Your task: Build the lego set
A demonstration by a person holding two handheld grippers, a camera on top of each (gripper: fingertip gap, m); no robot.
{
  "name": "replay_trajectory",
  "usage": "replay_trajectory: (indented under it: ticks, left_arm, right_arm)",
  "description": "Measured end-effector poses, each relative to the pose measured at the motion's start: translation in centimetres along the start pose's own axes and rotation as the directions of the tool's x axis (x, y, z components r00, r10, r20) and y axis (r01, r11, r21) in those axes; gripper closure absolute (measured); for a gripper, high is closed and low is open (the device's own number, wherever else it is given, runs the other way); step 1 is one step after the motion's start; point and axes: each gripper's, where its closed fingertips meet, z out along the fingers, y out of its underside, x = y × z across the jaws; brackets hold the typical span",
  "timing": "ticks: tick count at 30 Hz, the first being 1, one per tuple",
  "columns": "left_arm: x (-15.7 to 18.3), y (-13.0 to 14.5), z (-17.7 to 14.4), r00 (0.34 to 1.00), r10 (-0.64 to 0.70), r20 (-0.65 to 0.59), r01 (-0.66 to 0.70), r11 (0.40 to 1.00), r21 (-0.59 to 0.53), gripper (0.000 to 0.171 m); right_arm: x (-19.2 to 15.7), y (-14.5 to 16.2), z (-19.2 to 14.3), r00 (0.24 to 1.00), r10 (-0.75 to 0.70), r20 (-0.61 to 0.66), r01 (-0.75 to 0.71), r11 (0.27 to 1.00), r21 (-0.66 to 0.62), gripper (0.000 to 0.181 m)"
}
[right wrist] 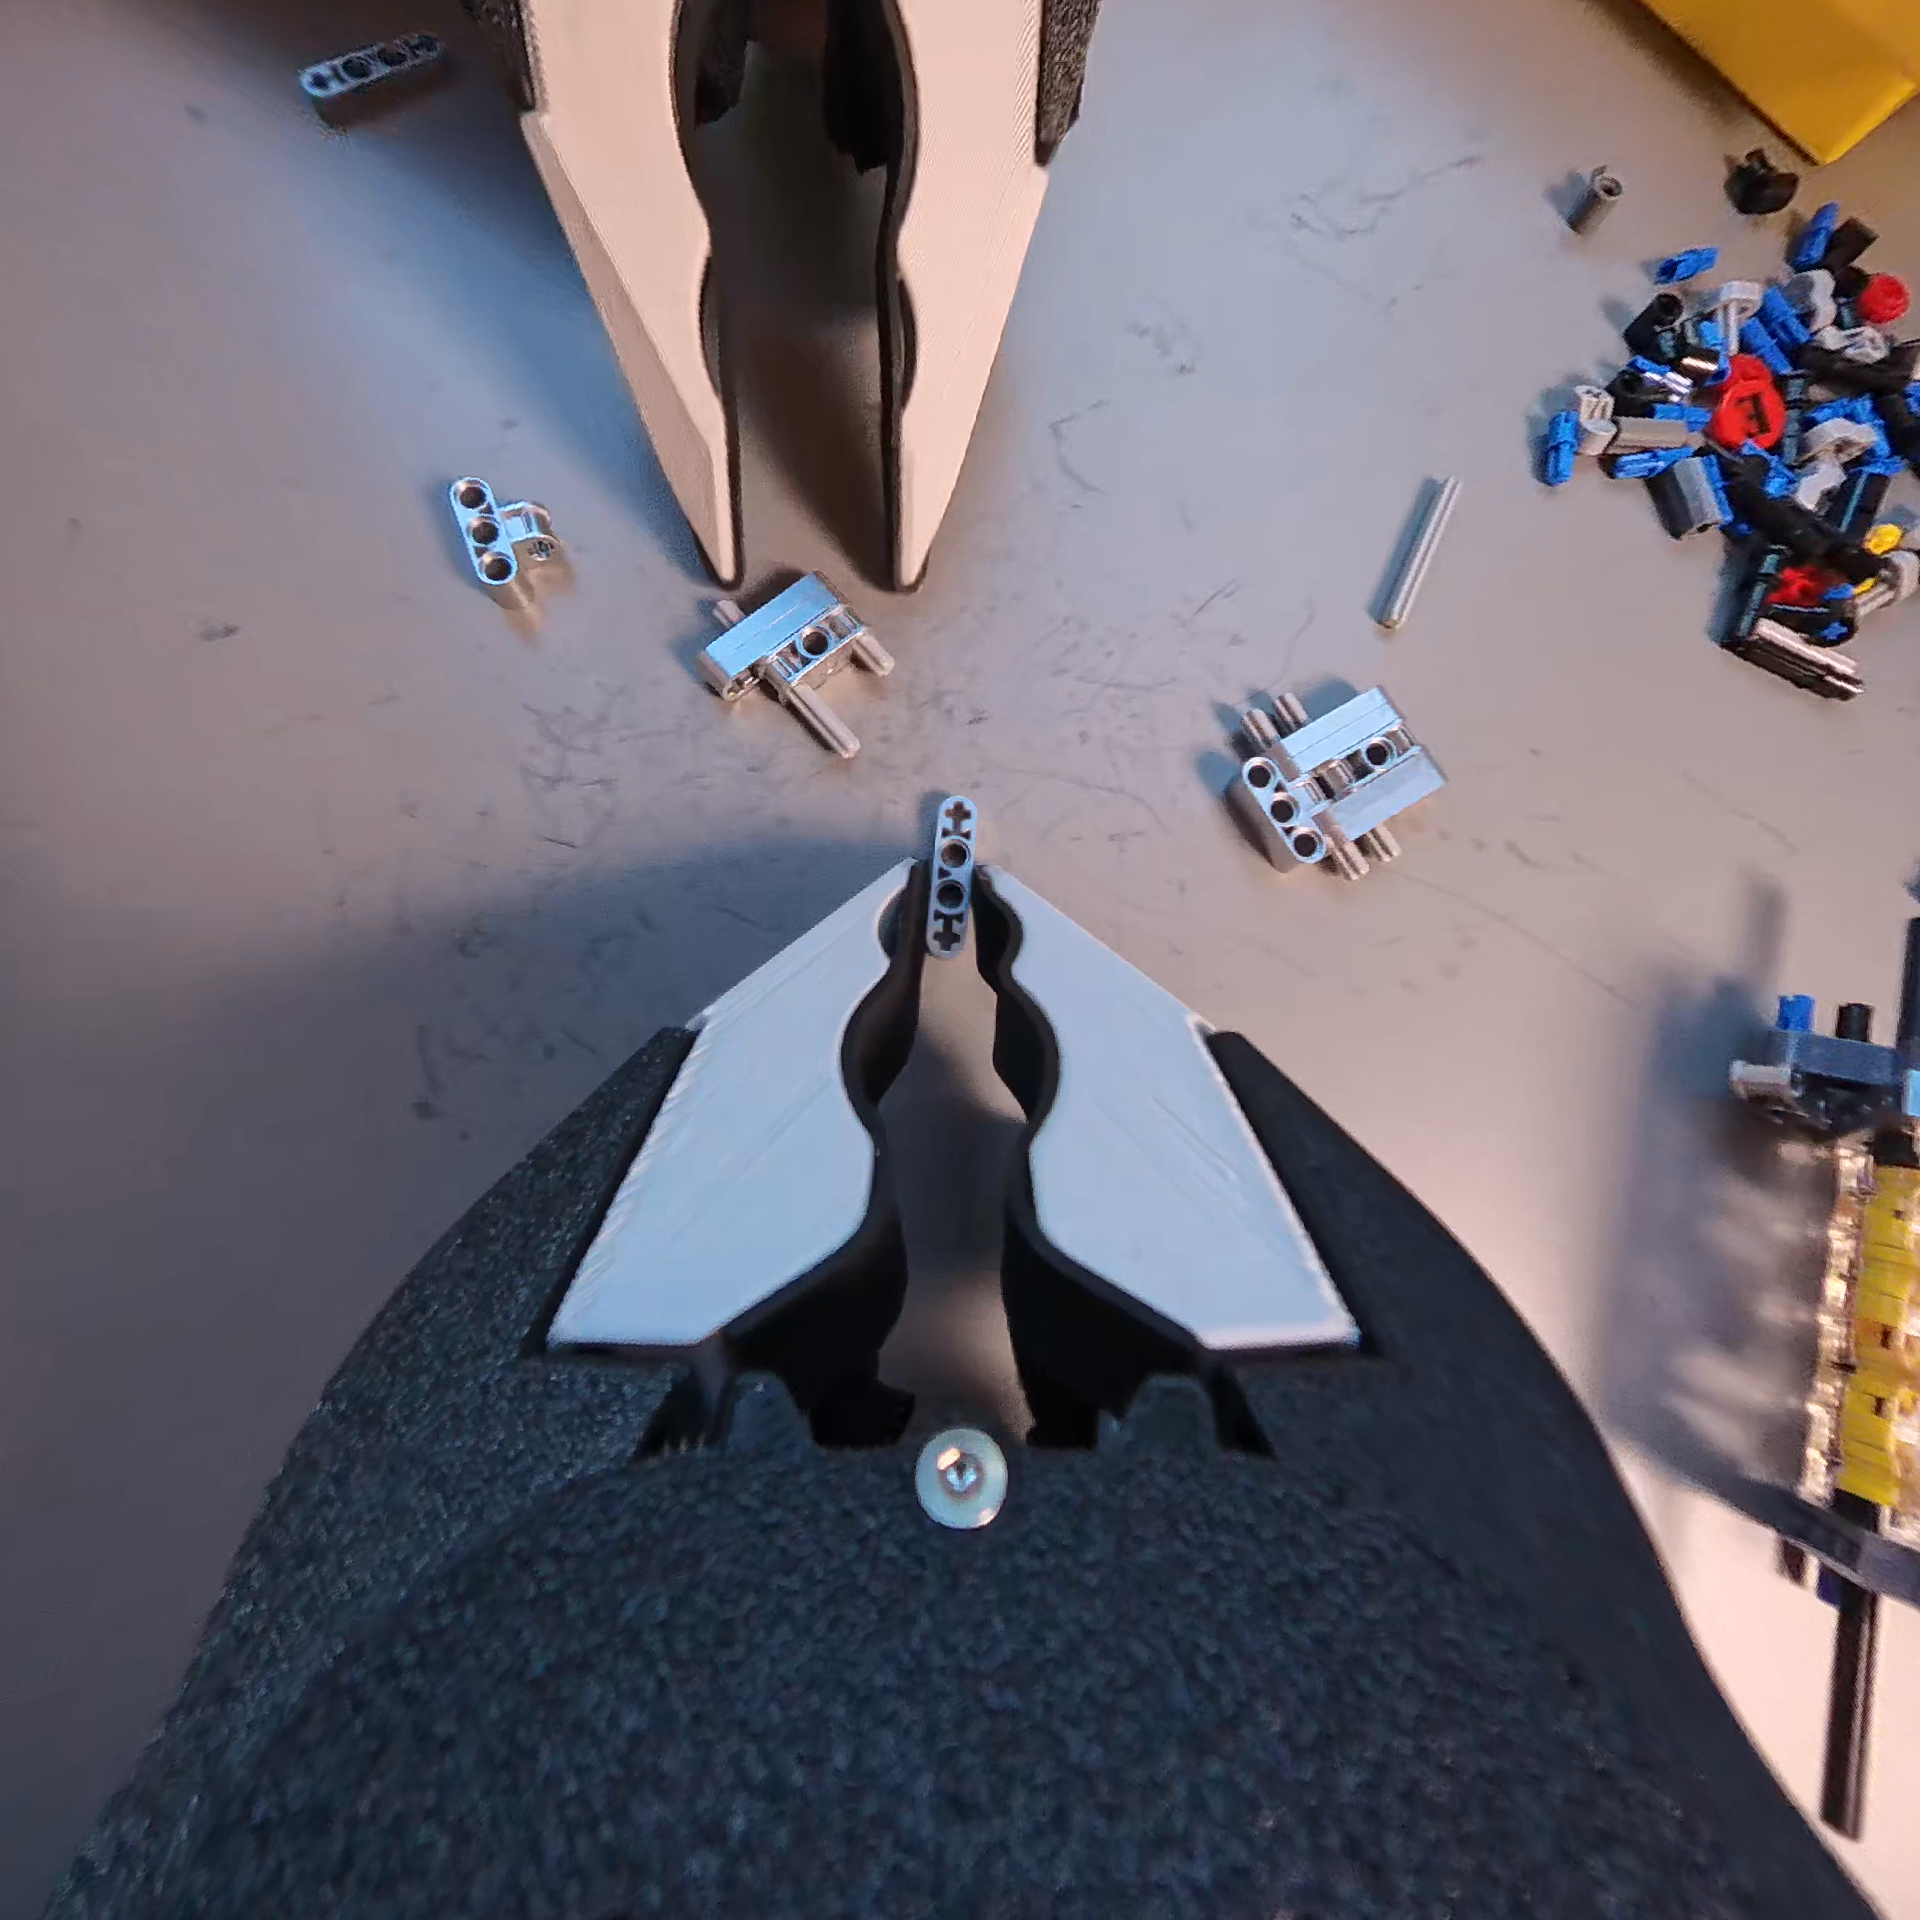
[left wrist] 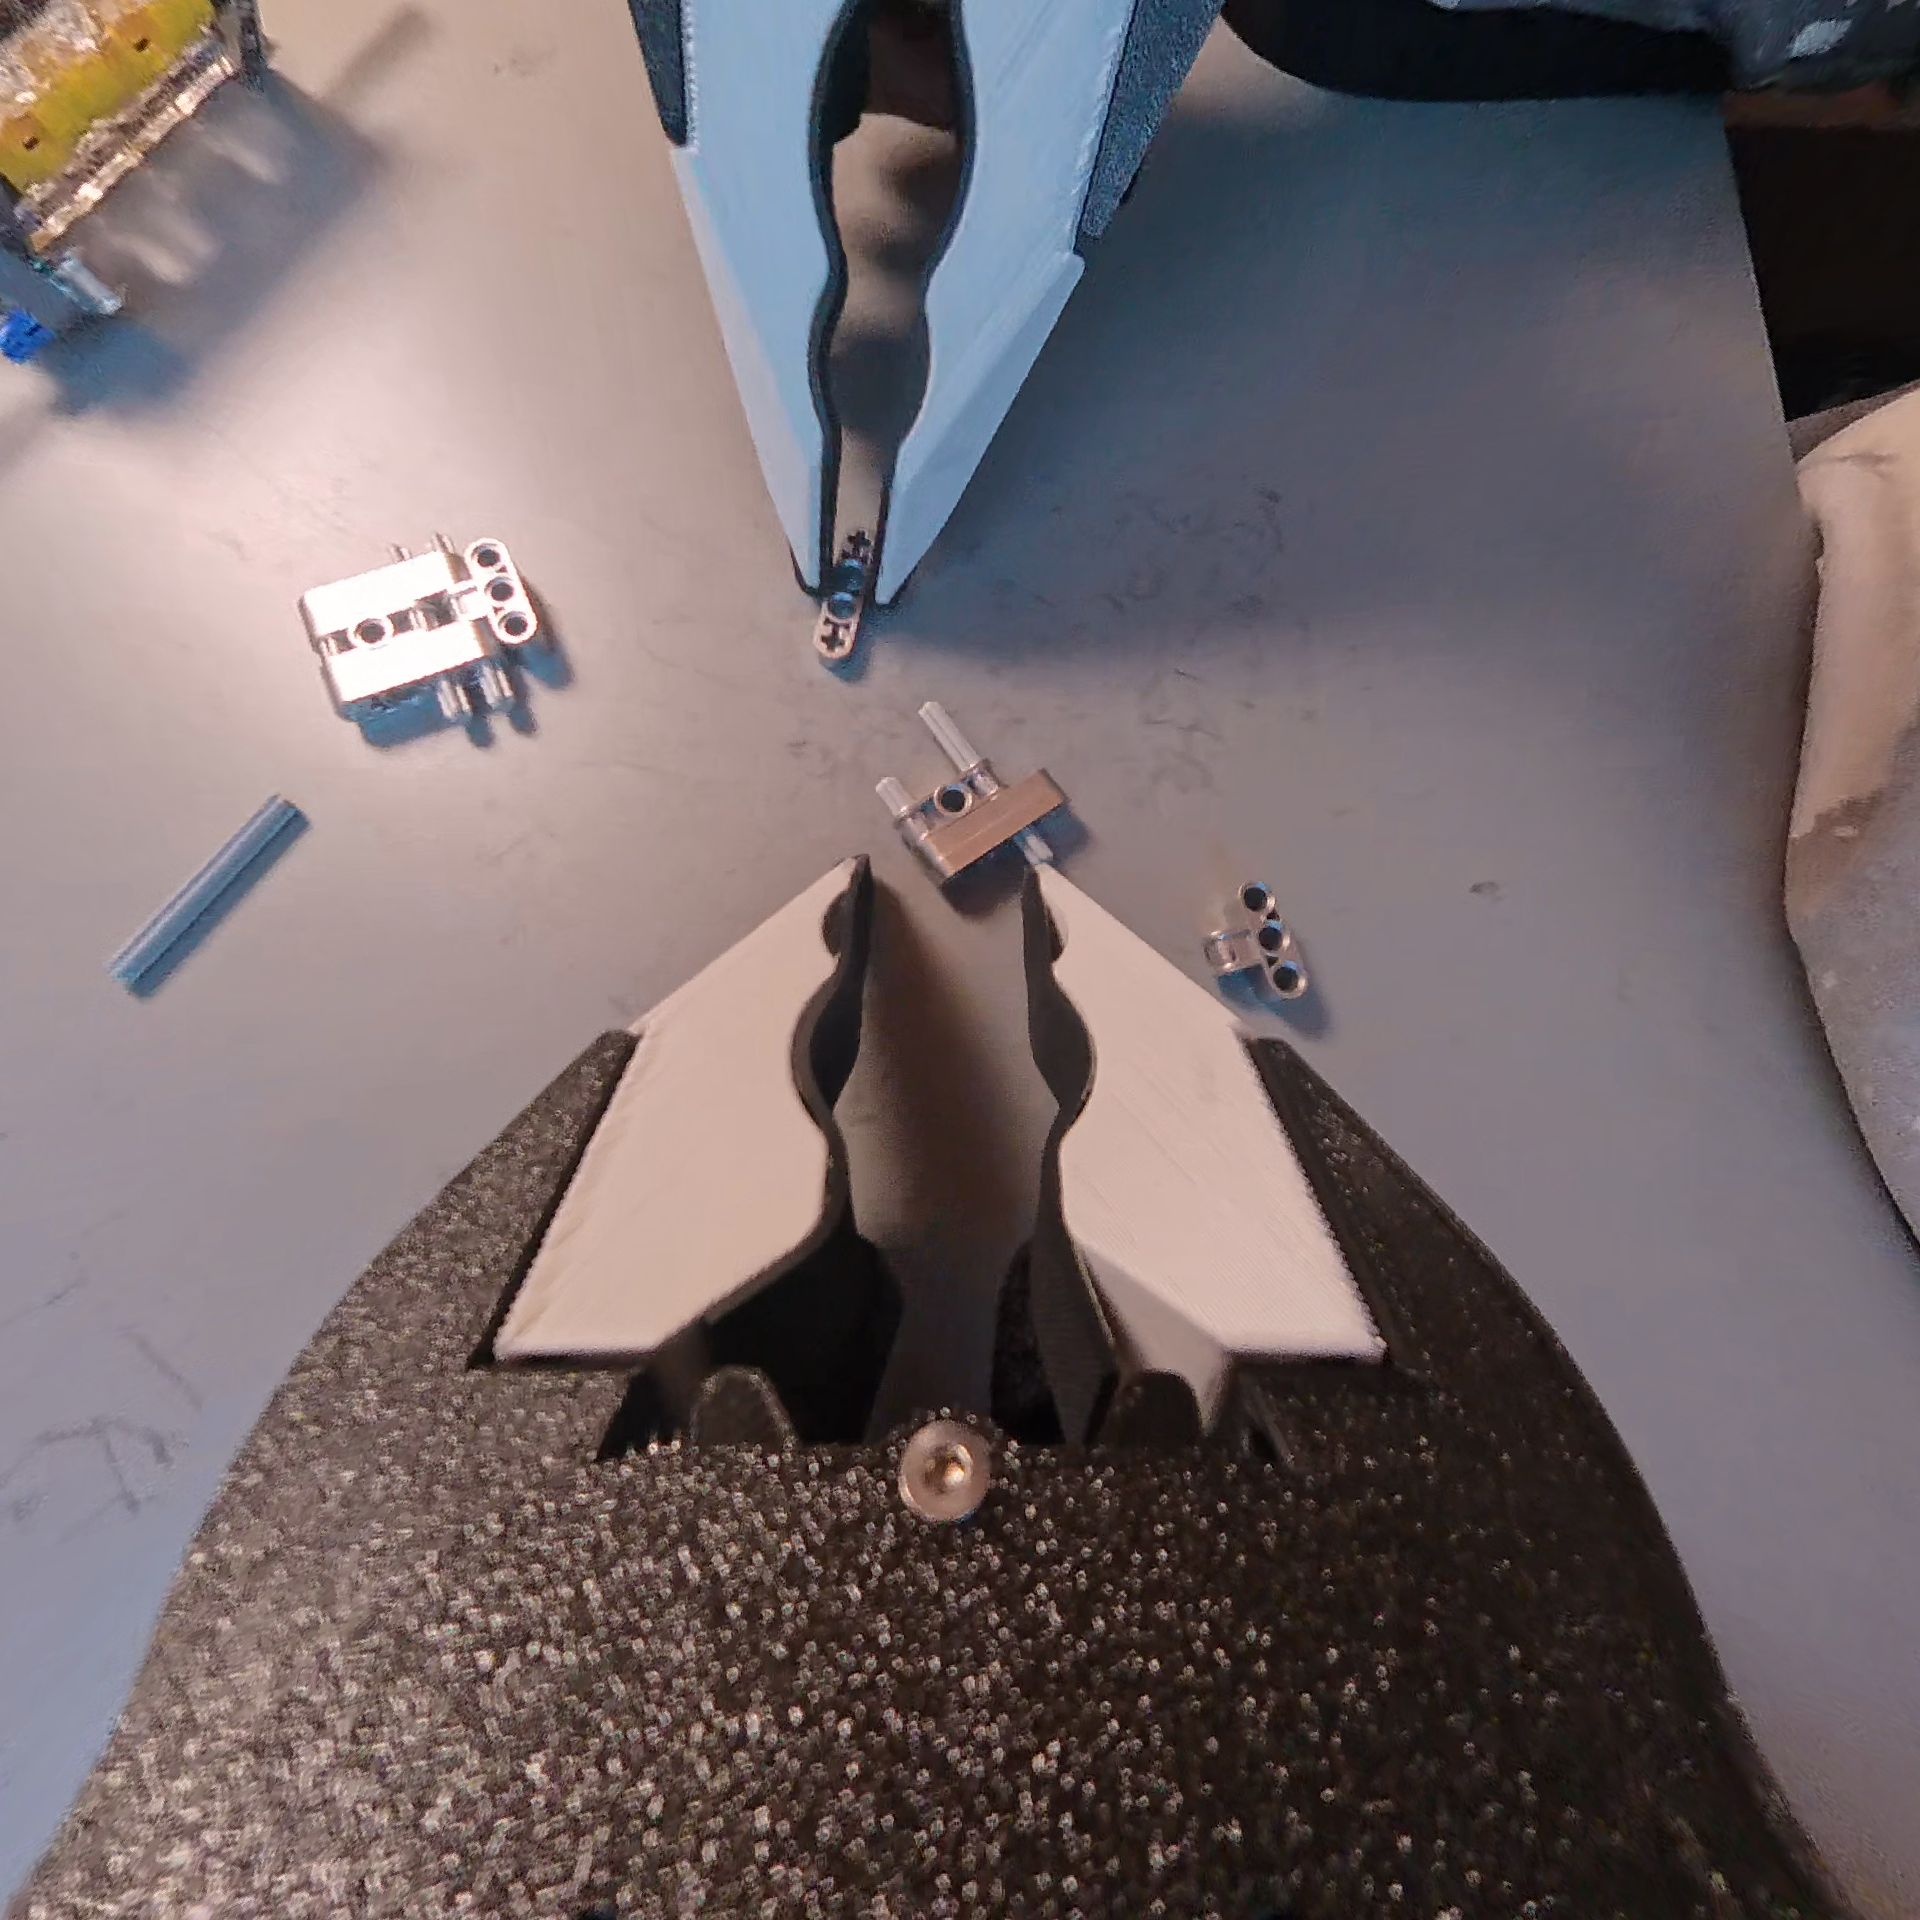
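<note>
My right gripper is shut on a thin grey beam with holes, held upright on edge just above the grey table. In the left wrist view the right gripper comes down from the top with the beam sticking out of its tips. My left gripper is open and empty. Its tips stand just behind a small grey beam-and-pin assembly. In the right wrist view the left gripper sits over that assembly.
A larger grey block assembly, a three-hole connector and a grey axle lie nearby. A pile of loose blue, black and red parts and a yellow model lie to the right. Cloth borders the table. Spacing between my two grippers at the tips: around 7 cm. It is some 11 cm from my left tips to the grey axle. The right camera catches it too, in the right wrist view.
</note>
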Motion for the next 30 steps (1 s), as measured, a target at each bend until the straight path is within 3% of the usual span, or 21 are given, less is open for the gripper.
replay_trajectory:
  ticks: [3,7,14,19,22,30]
  left_arm:
    - [0.3,-0.3,0.4,1.0,0.001,0.0,-0.001,1.0,0.003,0.145]
    - [0.6,-0.4,0.6,1.0,0.014,-0.005,-0.014,1.0,-0.002,0.147]
    - [-0.3,-1.6,-0.3,0.999,0.006,0.034,-0.008,0.997,0.081,0.149]
    - [-0.4,-3.7,-1.3,0.978,0.15,0.146,-0.173,0.971,0.165,0.152]
    - [0.1,-4.1,-1.5,0.967,0.201,0.153,-0.228,0.956,0.183,0.165]
    - [0.4,-3.5,-1.1,0.984,0.16,0.082,-0.173,0.969,0.176,0.169]
  right_arm:
    - [-0.3,-0.1,0.0,0.999,0.033,-0.012,-0.033,0.999,-0.012,0.176]
    - [-0.9,-0.8,0.2,0.982,0.189,0.021,-0.189,0.982,0.01,0.176]
    - [-1.8,-3.7,-0.8,0.867,0.443,0.227,-0.478,0.868,0.133,0.175]
    - [-2.4,-5.2,-1.0,0.813,0.475,0.335,-0.548,0.819,0.169,0.175]
    - [-2.8,-5.5,-0.9,0.803,0.466,0.371,-0.554,0.814,0.177,0.175]
    - [-2.7,-5.5,-0.8,0.796,0.468,0.385,-0.562,0.807,0.182,0.179]
